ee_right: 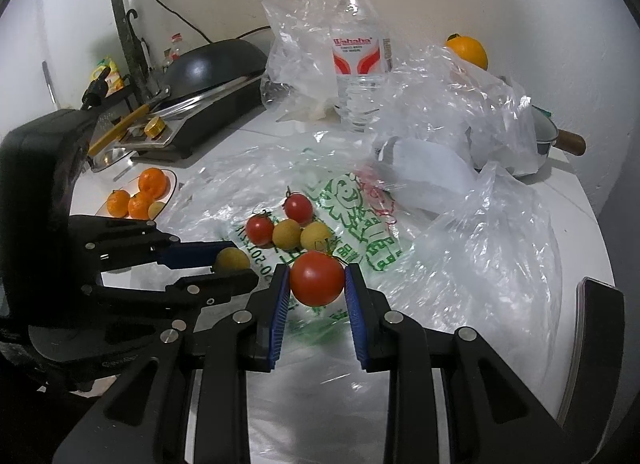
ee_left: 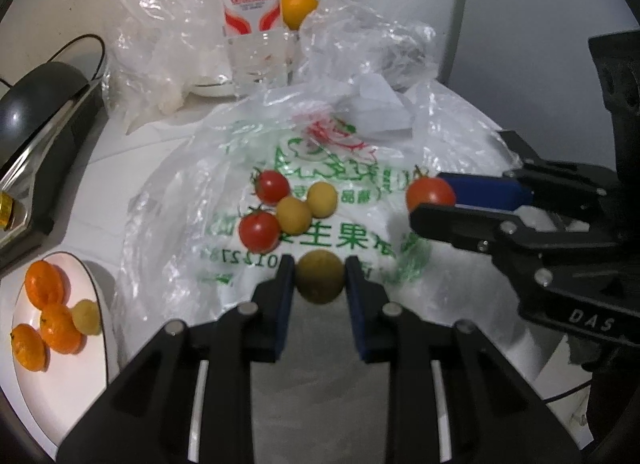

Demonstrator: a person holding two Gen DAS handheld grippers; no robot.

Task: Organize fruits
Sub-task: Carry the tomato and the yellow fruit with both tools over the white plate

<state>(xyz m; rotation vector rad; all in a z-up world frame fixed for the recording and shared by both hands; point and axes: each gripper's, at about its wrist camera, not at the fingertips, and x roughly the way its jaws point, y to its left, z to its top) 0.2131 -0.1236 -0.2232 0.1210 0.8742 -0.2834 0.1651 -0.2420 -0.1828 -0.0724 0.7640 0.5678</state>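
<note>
the left hand-held gripper (ee_left: 320,278) is clamped on a small yellow-brown round fruit (ee_left: 319,277), its blue pads pressing both sides, the fruit lifted just above the printed plastic bag (ee_left: 224,200). the right hand-held gripper (ee_right: 317,284) is closed around a red tomato (ee_right: 317,278) in the same way, pads tight on either flank. in the left wrist view the right hand-held gripper comes in from the right side, its tomato beyond and to the right of the left fingertips. just ahead of both hand-held grippers, on the bag, lie two more tomatoes (ee_left: 272,186) and two yellow fruits (ee_left: 294,216), touching in a little cluster. to the left of the left hand-held gripper a white plate (ee_left: 96,296) on the surface (ee_left: 104,152) holds three orange mandarins (ee_left: 46,284) and one yellow fruit. farther ahead stand a water bottle (ee_right: 360,52), crumpled clear bags and an orange (ee_right: 468,50) near the wall.
</note>
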